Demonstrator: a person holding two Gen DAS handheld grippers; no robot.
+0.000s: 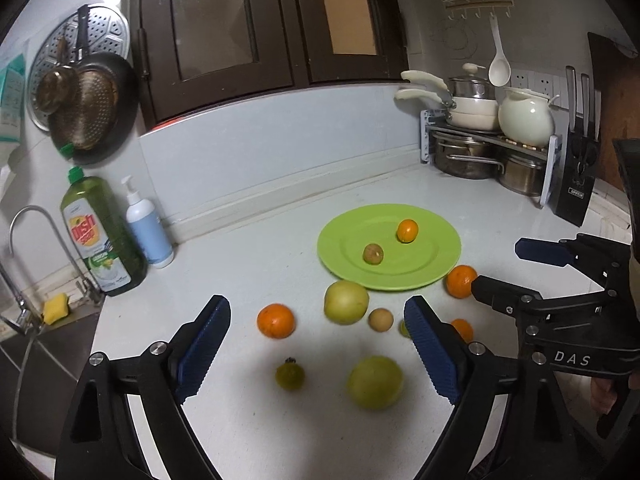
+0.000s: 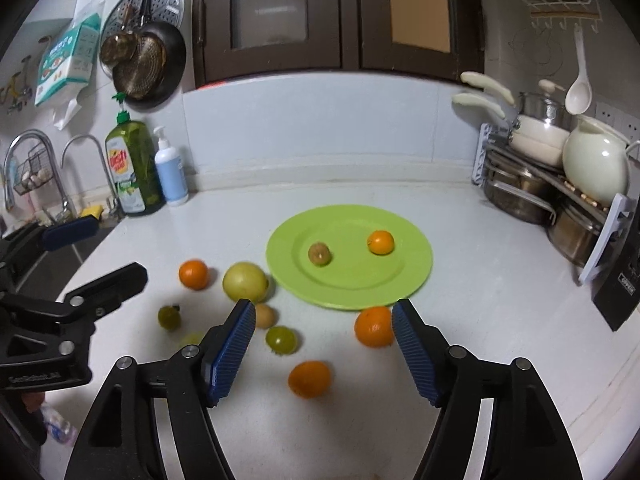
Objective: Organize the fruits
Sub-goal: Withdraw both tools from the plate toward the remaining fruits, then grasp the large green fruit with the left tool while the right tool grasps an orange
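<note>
A green plate [image 1: 440, 256] [image 2: 408, 276] on the white counter holds a small orange [image 1: 407, 231] [image 2: 381, 242] and a brownish fruit [image 1: 373, 254] [image 2: 319, 253]. Loose fruit lies in front of it: oranges [image 1: 275, 321] [image 2: 374, 326], yellow-green apples [image 1: 346, 302] [image 1: 375, 382], a small green fruit [image 1: 289, 375] and a tan fruit [image 1: 380, 319]. My left gripper [image 1: 316, 344] is open and empty above the near apple. My right gripper [image 2: 324, 340] is open and empty above the fruit in front of the plate; it also shows in the left wrist view [image 1: 496, 268].
A sink with taps [image 1: 28, 264], a green dish-soap bottle [image 1: 102, 236] and a white pump bottle [image 1: 146, 224] stand at the left. A pot rack [image 1: 488, 140] with pans and a white jug [image 1: 526, 114], and a knife block [image 1: 576, 176], stand at the back right.
</note>
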